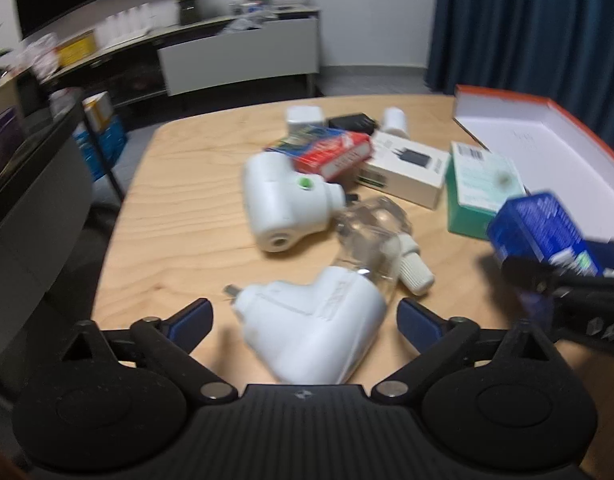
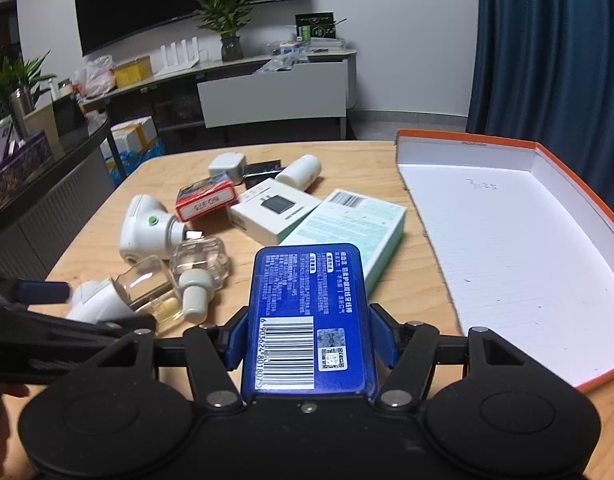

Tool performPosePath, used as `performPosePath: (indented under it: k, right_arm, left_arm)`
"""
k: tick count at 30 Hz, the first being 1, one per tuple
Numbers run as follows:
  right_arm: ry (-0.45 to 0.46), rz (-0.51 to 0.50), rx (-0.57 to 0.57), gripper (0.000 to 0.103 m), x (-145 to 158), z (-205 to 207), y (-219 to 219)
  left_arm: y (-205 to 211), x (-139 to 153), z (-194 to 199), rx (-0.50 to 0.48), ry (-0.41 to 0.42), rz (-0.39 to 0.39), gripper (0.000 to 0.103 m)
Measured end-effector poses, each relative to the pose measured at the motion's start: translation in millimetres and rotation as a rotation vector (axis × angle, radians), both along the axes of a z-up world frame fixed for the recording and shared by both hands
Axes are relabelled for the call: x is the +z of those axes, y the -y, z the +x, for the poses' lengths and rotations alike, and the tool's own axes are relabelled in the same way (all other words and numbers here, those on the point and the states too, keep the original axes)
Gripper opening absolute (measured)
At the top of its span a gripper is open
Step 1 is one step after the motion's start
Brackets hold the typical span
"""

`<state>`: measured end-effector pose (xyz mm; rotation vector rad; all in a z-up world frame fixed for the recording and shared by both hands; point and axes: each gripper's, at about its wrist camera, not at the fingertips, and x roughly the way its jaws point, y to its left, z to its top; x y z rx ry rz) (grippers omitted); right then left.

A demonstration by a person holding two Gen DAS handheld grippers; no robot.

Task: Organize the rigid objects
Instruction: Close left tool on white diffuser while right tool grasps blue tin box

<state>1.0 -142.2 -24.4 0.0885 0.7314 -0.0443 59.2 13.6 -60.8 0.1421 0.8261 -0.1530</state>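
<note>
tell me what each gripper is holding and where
The right gripper clamps the blue box by its long sides, near the barcode end. The left gripper is open, straddling a white plug-in unit.

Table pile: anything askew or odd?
Yes. The clear glass refill bottles lie tipped on their sides among the white plug-in heaters, and the red card box rests tilted against the white charger box. Nothing looks spilled or broken. The orange-rimmed white tray holds nothing yet.
</note>
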Motion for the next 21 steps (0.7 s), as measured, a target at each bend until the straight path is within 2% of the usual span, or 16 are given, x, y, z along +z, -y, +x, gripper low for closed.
performPosePath:
  k: [3,6,9,15,21]
  right_arm:
    - [0.005,0.014,0.002,0.074,2.9,-2.0,3.3]
    - [0.015,0.022,0.008,0.074,5.6,-4.6,3.4]
    - [0.024,0.024,0.015,0.074,6.9,-6.8,2.6]
    - [0.048,0.037,0.022,0.074,13.3,-12.0,5.5]
    - [0.073,0.055,0.021,0.074,23.4,-19.9,13.4]
  left_arm:
    - [8.6,-9.2,4.3,-0.036,0.003,0.043,0.093]
    - [9.4,-11.7,6.5,-0.047,0.022,0.042,0.091]
    - [5.9,-7.7,4.6,-0.032,0.031,0.022,0.081]
    - [7.9,-2.9,-0.2,-0.009,0.045,0.007,0.080]
    - [12.3,21.5,-12.3,0.018,0.086,-0.018,0.080]
